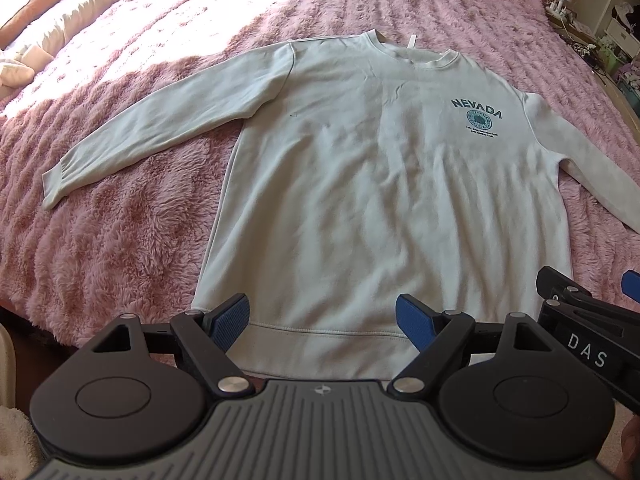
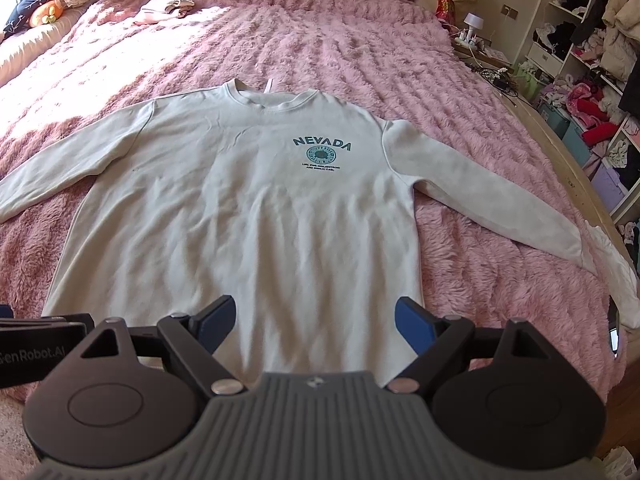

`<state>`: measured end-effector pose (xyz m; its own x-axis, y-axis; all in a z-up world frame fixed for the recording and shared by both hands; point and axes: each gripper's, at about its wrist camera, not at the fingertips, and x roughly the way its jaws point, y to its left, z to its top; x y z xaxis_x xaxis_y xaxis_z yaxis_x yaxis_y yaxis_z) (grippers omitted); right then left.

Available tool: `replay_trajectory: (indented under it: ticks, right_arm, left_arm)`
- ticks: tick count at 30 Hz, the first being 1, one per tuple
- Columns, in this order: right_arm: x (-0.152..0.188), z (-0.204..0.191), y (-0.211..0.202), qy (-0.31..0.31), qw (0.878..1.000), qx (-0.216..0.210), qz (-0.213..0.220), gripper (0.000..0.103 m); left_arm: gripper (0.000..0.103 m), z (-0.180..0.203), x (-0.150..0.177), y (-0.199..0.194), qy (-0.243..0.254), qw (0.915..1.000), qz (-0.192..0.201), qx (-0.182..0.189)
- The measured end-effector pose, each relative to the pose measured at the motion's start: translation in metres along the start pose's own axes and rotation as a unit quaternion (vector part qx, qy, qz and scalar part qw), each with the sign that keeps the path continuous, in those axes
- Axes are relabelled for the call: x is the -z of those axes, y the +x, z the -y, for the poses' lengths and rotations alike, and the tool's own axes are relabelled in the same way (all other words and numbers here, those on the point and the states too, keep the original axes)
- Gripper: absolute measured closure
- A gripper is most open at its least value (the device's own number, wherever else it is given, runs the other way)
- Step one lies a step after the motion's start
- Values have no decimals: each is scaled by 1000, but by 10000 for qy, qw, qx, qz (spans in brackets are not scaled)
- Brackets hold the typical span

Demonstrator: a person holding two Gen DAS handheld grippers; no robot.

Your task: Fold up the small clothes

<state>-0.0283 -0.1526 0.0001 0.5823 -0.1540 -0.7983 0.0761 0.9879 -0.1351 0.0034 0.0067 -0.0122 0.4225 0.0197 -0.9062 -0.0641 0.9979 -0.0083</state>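
A pale grey-green sweatshirt [image 1: 352,168] with a "NEVADA" print lies flat and face up on the pink fluffy bedspread [image 1: 120,240], both sleeves spread out to the sides. Its hem is nearest to me. My left gripper [image 1: 322,326] hovers open over the left part of the hem, blue pads wide apart, holding nothing. In the right wrist view the same sweatshirt [image 2: 248,208] fills the middle, and my right gripper [image 2: 314,324] stands open above the hem's right part, with nothing between its fingers. The right gripper's body [image 1: 588,332] shows at the right edge of the left wrist view.
A small pink garment [image 2: 164,10] lies far up the bedspread [image 2: 480,264]. Pillows and a soft toy [image 2: 44,14] sit at the far left. Right of the bed stand a bedside lamp [image 2: 472,24] and open shelves [image 2: 592,60] crammed with clothes. The right sleeve's cuff [image 2: 616,276] reaches the bed's edge.
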Motion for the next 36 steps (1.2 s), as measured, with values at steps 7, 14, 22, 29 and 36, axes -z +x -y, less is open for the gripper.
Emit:
replay_trajectory:
  ticks: [7,14,22,29,36]
  right_arm:
    - [-1,13,-2,82,9992,108,374,20]
    - [-5,73,4,783,9930,-191,862,21]
    - [18,217,38,2564,9409,507,2154,21]
    - [34,334,83,3380,8995,1460,2353,29]
    - [45,427,175,4304,8653,1692,1931,47]
  left_arm:
    - [10,9,-8,4,27,9983,82,584]
    - [10,48,-34,22,52,9860,355,1631]
    - [10,138,-69,55,938,9594,702,2566]
    - [10,205,-95,94,1182,9447,591,3001]
    - [10,259,-123,139,1127,9379,530,3238]
